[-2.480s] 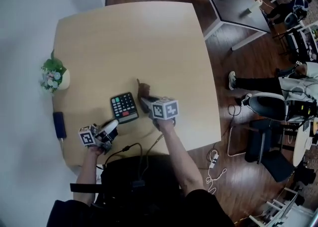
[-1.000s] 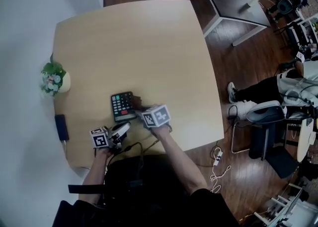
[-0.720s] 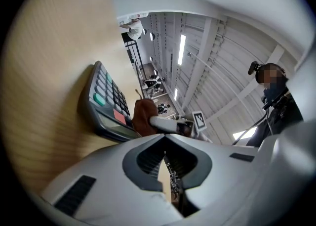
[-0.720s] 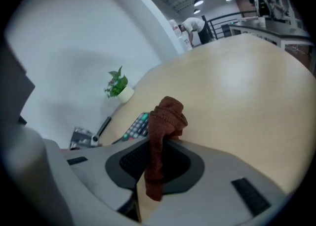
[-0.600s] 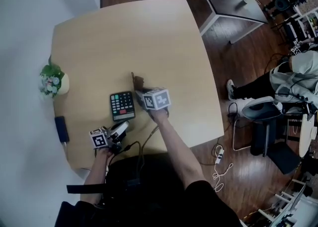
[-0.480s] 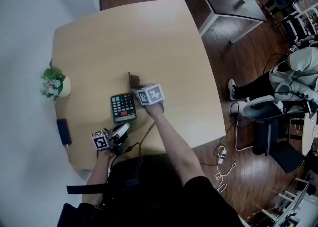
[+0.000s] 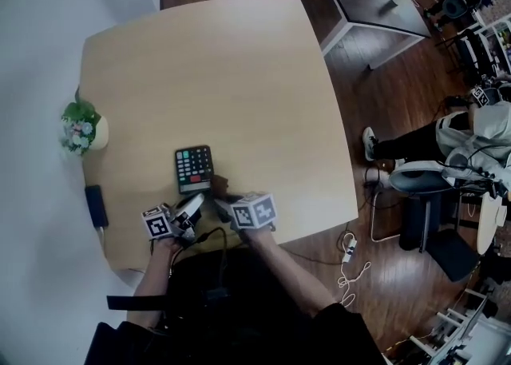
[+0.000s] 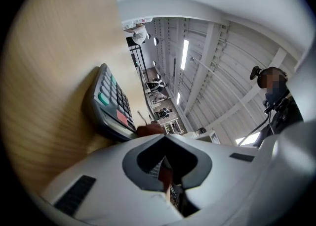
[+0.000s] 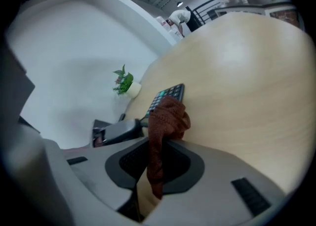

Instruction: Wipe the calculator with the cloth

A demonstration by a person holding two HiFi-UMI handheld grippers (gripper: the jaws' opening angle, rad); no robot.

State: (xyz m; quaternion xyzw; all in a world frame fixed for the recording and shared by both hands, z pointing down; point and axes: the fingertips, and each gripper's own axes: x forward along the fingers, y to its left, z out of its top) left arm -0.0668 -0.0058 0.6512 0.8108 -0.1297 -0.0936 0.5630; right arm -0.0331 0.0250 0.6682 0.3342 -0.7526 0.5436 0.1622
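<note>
A dark calculator (image 7: 194, 168) with green and red keys lies on the light wooden table (image 7: 239, 76) near its front edge. My right gripper (image 7: 221, 196) is shut on a brown cloth (image 7: 219, 185), which hangs bunched at the calculator's near right corner. In the right gripper view the cloth (image 9: 167, 119) rises from the jaws, with the calculator (image 9: 169, 94) just beyond. My left gripper (image 7: 193, 203) is shut, its tip at the calculator's near edge. The left gripper view shows the calculator (image 8: 109, 105) close up on edge, with the cloth (image 8: 149, 130) behind the tip.
A small potted plant (image 7: 81, 129) and a dark flat object (image 7: 94, 205) sit at the table's left edge. A black cable (image 7: 209, 237) crosses the front edge. Right of the table is wood floor with a dark desk (image 7: 367, 0), chairs and a seated person (image 7: 471, 136).
My right gripper has carried the cloth from beyond the calculator's far right corner back toward me, to its near right corner. The left gripper has stayed where it was.
</note>
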